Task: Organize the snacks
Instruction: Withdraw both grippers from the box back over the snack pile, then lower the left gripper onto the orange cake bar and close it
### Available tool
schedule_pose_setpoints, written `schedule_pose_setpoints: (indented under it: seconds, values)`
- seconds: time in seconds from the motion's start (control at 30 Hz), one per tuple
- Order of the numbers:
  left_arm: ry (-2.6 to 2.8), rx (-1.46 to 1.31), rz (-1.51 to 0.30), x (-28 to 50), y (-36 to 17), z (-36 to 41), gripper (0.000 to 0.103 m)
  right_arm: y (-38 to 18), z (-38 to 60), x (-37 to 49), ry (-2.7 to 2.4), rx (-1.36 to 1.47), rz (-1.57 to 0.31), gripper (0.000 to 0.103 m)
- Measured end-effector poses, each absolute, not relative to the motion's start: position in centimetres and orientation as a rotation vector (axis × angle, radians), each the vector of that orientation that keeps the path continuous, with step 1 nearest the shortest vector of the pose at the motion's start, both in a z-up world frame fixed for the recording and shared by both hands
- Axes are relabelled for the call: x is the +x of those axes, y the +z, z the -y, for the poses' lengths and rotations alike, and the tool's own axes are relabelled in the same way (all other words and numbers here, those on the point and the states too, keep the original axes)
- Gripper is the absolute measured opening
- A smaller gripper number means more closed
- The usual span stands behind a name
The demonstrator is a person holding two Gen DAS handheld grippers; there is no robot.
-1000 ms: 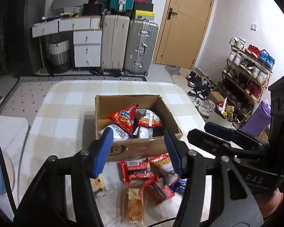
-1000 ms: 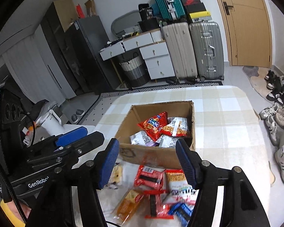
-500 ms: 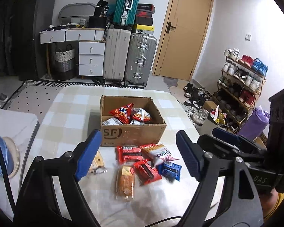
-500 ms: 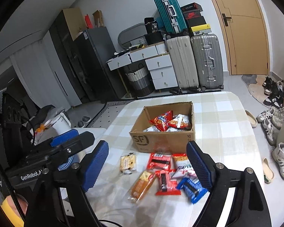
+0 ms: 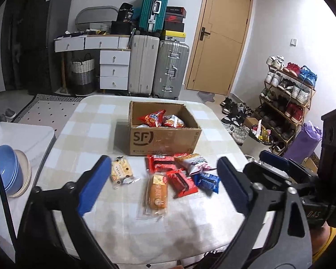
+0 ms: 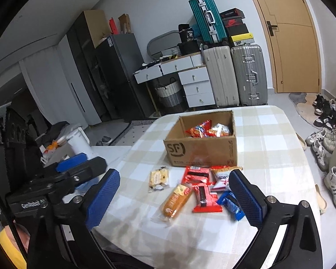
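A brown cardboard box (image 5: 163,140) (image 6: 201,150) stands mid-table with several snack bags inside. In front of it lie loose snacks: a yellow biscuit pack (image 5: 121,172) (image 6: 159,178), an orange bread pack (image 5: 158,194) (image 6: 175,199), red packs (image 5: 181,181) (image 6: 205,196), a red-and-white bag (image 5: 193,162) and a blue pack (image 5: 207,180) (image 6: 230,205). My left gripper (image 5: 163,188) and right gripper (image 6: 174,199) are both open wide and empty, held back above the table's near edge.
The checked table (image 5: 82,134) is rounded. Stacked bowls (image 5: 6,172) sit on a low white surface to the left. Suitcases (image 5: 159,67), drawers (image 5: 114,69) and a door (image 5: 219,40) stand behind. A shoe rack (image 5: 286,96) and loose shoes (image 6: 324,143) are on the right.
Both grippers pulled back and up from the box toward the near edge, and their jaws opened wider. The box and snacks stayed put.
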State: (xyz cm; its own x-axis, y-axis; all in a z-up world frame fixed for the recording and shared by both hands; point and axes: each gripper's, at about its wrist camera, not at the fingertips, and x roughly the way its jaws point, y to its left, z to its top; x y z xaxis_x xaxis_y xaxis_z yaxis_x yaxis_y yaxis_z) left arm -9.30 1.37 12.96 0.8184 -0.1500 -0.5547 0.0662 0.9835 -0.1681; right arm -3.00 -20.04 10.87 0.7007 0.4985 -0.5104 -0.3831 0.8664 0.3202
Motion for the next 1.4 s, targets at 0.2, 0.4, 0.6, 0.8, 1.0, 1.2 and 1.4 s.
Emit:
schedule_pose_setpoints:
  seconds: [0.2, 0.4, 0.6, 0.8, 1.0, 1.2, 1.4]
  values:
    - [-0.115, -0.15, -0.625, -7.0, 9.9, -2.2, 0.102, 7.3, 20.0, -1.0, 0.494, 0.212, -0.655, 0.101]
    - [-0.104, -0.167, -0.679, -2.2, 4.7, -2.6, 0.102, 3.9, 19.6, 1.9, 0.479, 0.195, -0.691, 0.101]
    - [-0.096, -0.155, -0.774, 2.6, -0.8, -2.8, 0.102, 0.0, 19.2, 5.1, 0.463, 0.15, -0.76, 0.101]
    - [-0.124, -0.097, -0.867, 6.0, -4.1, -2.3, 0.102, -2.3, 19.6, 6.8, 0.47, 0.106, -0.795, 0.101]
    - [-0.151, 0.039, -0.913, 7.5, -6.4, 0.0, 0.102, -3.5, 19.8, 7.7, 0.522, 0.142, -0.852, 0.101]
    - [-0.132, 0.053, -0.919, 8.0, -7.1, 0.6, 0.102, -3.5, 19.2, 7.3, 0.515, 0.132, -0.863, 0.101]
    - [-0.109, 0.014, -0.991, 8.9, -9.2, 0.4, 0.102, -3.6, 19.7, 6.8, 0.472, 0.146, -0.878, 0.101]
